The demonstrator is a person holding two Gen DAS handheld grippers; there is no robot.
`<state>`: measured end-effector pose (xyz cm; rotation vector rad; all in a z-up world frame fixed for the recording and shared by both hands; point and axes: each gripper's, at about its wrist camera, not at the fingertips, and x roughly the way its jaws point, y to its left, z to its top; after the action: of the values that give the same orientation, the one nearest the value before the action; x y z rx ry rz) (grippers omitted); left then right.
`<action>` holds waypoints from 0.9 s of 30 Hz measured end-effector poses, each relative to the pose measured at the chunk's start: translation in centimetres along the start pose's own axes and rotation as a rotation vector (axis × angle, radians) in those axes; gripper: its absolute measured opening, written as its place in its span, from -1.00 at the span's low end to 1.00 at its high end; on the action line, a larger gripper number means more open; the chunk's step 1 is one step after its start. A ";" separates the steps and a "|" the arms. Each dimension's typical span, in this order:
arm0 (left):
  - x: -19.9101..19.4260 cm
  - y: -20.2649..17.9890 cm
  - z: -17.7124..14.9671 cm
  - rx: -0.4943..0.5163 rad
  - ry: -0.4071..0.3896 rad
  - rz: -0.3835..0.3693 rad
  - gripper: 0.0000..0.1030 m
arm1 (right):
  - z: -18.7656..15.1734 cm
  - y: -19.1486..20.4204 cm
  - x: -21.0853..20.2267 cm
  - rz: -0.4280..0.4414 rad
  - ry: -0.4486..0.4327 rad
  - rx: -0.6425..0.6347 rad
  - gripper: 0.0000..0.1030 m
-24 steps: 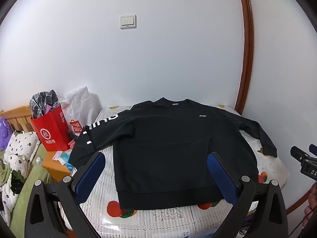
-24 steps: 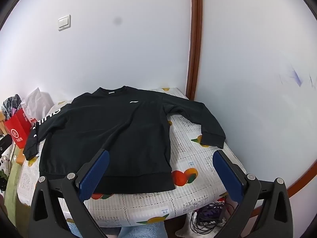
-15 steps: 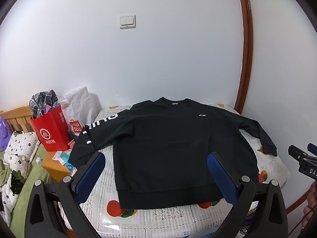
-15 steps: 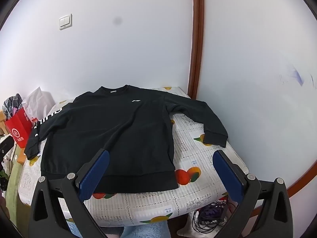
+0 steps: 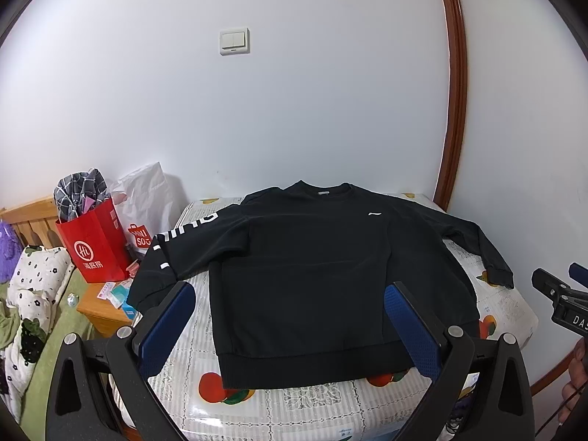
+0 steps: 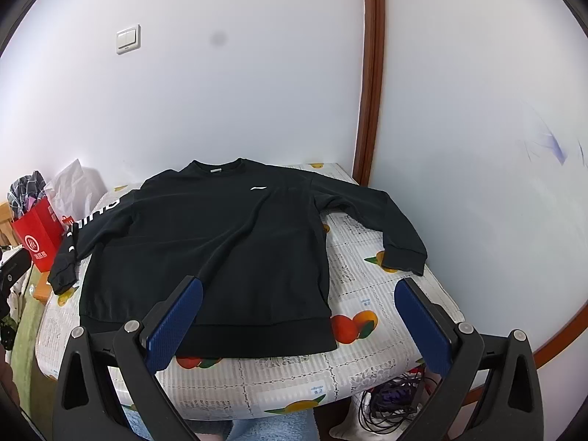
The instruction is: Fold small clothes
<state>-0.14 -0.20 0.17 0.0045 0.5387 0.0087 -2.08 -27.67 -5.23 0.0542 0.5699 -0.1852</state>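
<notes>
Currently the black sweatshirt (image 5: 305,275) lies flat, front up, sleeves spread, on the fruit-print worktop (image 5: 294,400), ready for folding. Left gripper (image 5: 290,327) and right gripper (image 6: 299,321) hover short of the hem, jaws wide apart, empty, presumably lining up a grasp.

Black long-sleeved sweatshirt (image 5: 312,275), unfolded.
We see it flat, front up, both sleeves spread, hem toward us; white chest logo, white lettering on one sleeve.

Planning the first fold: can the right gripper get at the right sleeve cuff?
Probably yes. The right gripper is open and empty, and the cuff lies flat on the table with nothing between.
</notes>
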 end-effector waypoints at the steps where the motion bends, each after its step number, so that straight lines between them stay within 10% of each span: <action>1: 0.0 0.0 0.0 0.000 0.000 0.000 1.00 | 0.2 0.0 0.0 0.002 0.002 0.000 0.99; 27: -0.1 0.1 0.2 0.005 -0.002 -0.005 1.00 | 0.1 0.2 -0.1 -0.002 -0.011 -0.007 0.99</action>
<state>-0.10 -0.06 0.39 0.0077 0.5370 0.0024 -2.07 -27.42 -5.10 0.0459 0.5599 -0.1851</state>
